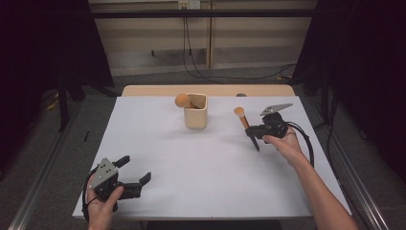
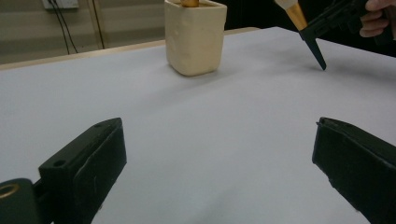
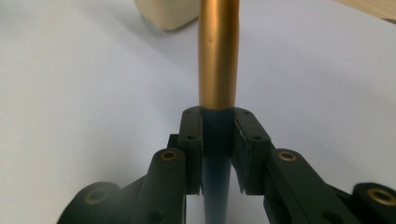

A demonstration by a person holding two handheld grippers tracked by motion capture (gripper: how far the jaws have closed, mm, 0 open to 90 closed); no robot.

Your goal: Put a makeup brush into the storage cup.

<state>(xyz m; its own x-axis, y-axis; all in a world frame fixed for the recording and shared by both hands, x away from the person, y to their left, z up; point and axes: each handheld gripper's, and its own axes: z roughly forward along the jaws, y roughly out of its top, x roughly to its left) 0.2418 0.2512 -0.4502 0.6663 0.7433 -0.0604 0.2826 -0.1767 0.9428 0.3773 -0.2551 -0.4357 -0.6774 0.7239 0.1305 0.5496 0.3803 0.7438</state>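
**On the white table: right tool grips a makeup brush**

At the near left corner of the table [image 1: 158,191], the left tool [image 1: 136,178] rests low with its jaws spread wide and nothing between them. Toward the far middle stands a cream cup [image 1: 196,111] with a second brush [image 1: 183,100] leaning inside, its round orange head over the rim. Right of the cup, and apart from it, the right tool [image 1: 253,132] is clenched on a makeup brush [image 1: 245,124], held tilted, bristles up, dark pointed handle angled toward the table. No readable writing anywhere.
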